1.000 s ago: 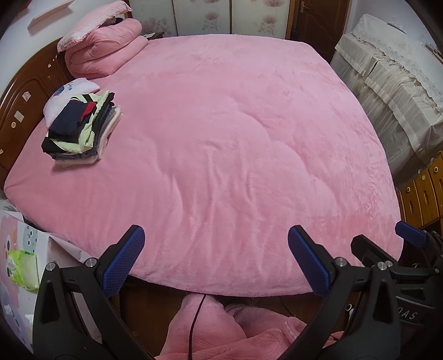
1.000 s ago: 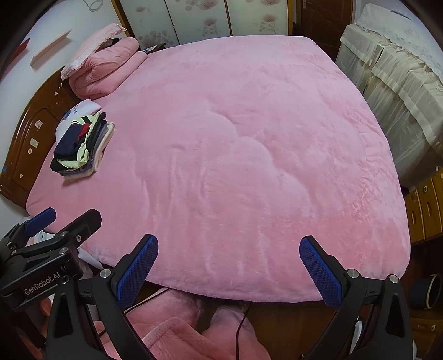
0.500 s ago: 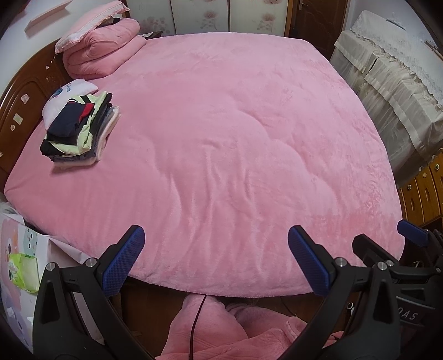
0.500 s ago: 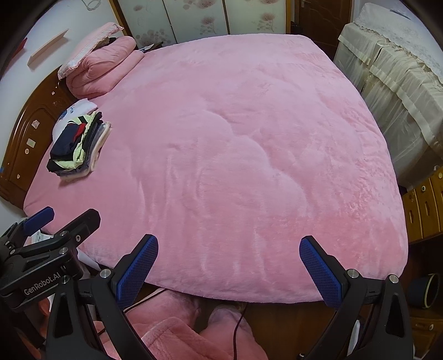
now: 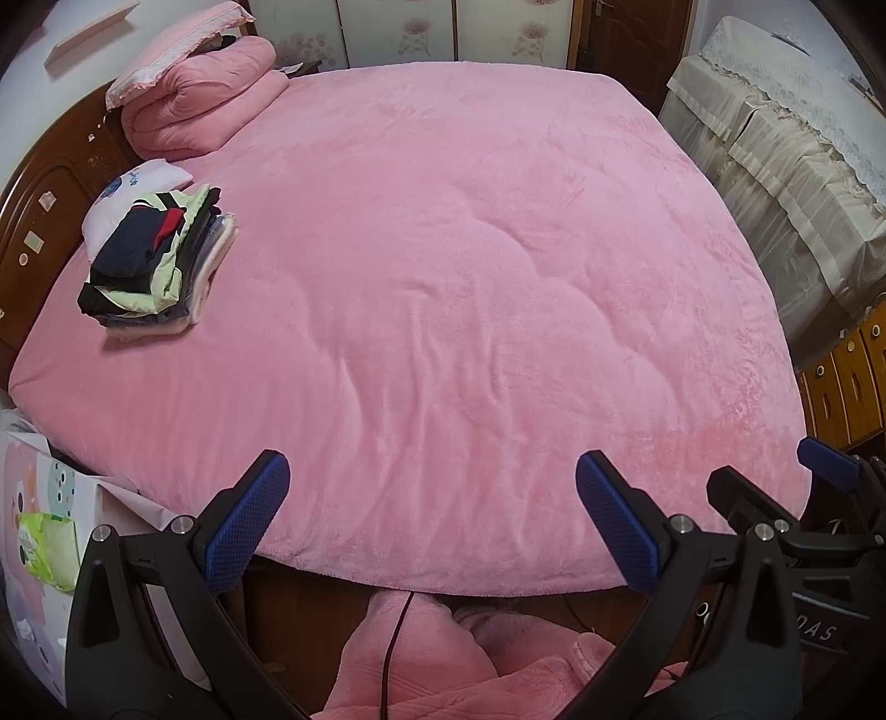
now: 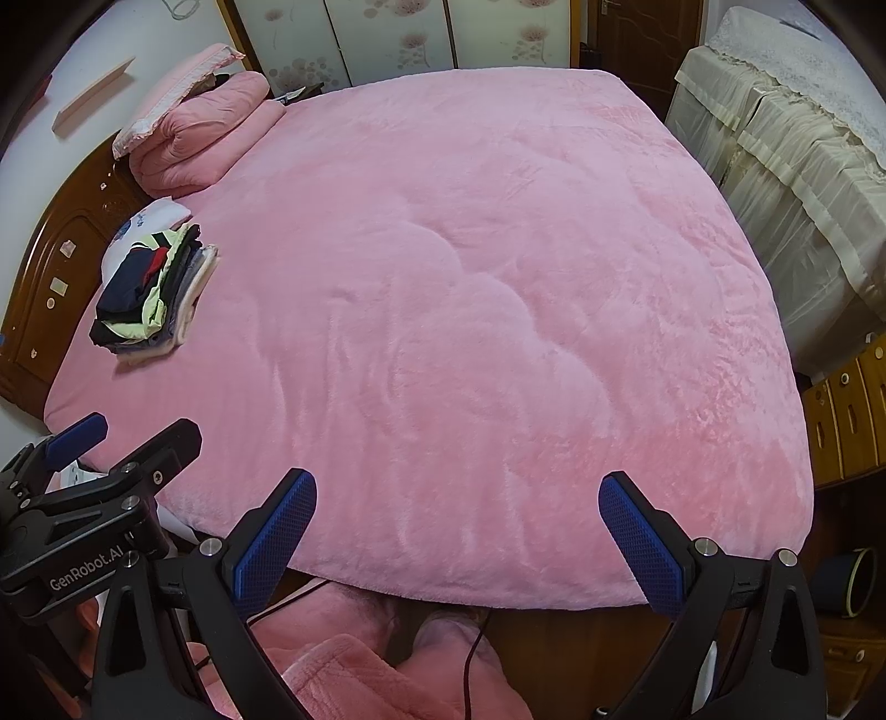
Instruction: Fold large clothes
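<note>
Left gripper: jaws spread wide, holding nothing, poised over the near edge of the bed. Right gripper: likewise wide apart and empty, just beside the left one. Pink blanket: spread flat ahead of both. Stack of folded clothes: far left ahead, resting on the blanket. Pink fleece garment: below the grippers, at the bed's foot.

Counts on and around the bed

One bed is seen, with one stack of folded clothes, one rolled pink quilt, one pillow laid on that quilt, and two grippers, each with two blue pads.
</note>
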A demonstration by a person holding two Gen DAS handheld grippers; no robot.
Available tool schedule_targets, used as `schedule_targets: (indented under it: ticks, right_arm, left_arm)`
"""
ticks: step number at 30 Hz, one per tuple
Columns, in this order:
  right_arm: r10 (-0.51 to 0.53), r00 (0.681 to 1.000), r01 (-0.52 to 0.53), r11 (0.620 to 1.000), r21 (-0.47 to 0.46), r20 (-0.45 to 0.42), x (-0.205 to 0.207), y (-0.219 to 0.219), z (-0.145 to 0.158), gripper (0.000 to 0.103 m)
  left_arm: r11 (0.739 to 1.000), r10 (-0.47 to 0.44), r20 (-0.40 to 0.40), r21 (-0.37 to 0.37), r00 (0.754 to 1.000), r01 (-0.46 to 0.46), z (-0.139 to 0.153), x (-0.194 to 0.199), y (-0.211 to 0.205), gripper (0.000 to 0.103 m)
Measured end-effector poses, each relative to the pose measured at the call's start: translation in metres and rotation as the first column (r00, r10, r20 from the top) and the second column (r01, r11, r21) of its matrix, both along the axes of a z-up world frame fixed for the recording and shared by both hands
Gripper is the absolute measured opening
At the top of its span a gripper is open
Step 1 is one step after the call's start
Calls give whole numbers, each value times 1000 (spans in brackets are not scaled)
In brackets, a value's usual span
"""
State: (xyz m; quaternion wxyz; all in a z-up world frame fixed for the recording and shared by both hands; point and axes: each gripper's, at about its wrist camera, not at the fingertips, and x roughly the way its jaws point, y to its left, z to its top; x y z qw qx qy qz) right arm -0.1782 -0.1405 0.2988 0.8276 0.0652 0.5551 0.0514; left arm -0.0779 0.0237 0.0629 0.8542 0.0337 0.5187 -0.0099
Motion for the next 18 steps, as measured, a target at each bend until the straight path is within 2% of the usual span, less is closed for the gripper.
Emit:
schedule_targets:
  ticks: [18]
  right_arm:
    - [-1, 1000, 1, 1000, -2, -3, 6, -6, -2, 103]
  left_arm:
    - [1000, -11, -7, 1, 1000, 11, -2, 4, 0, 103]
